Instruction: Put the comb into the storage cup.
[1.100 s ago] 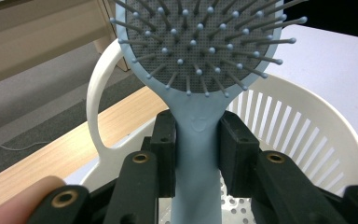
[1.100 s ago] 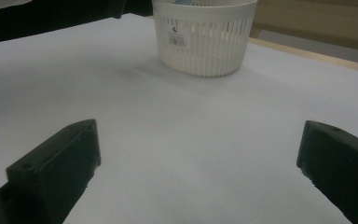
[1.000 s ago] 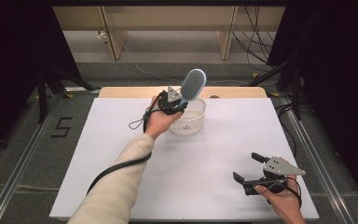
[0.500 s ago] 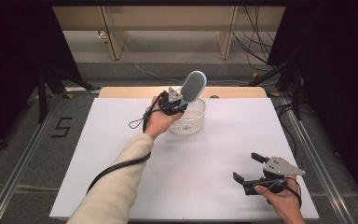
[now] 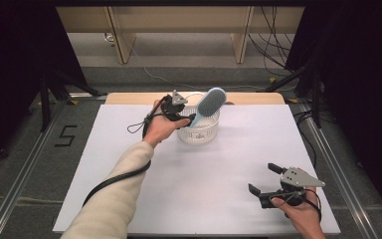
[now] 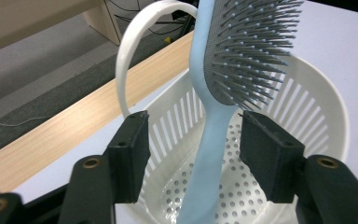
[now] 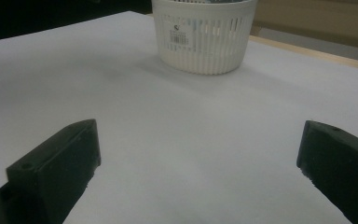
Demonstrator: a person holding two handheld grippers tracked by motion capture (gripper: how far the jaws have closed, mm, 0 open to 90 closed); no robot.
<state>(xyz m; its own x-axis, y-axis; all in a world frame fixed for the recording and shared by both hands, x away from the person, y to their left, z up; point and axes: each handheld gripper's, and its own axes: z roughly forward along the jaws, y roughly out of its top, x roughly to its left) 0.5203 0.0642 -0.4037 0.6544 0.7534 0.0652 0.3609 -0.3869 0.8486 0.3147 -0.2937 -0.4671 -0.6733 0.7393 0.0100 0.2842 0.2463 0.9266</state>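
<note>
Left arm stretched way out across the worktop, left claw at the white basket; its jaws have just been opening, now loose either side of the blue hairbrush handle, not pinching it; brush stands tilted in the basket, handle end cut off; right claw rests near the worktop's front edge, spread wide, holding nothing.

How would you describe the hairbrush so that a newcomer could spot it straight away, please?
On the white table, look to the far middle for the white slotted basket. The hairbrush stands tilted in it, handle down, head sticking out above the rim. It is pale blue with grey bristles, unlike the white hairband beside it.
</note>
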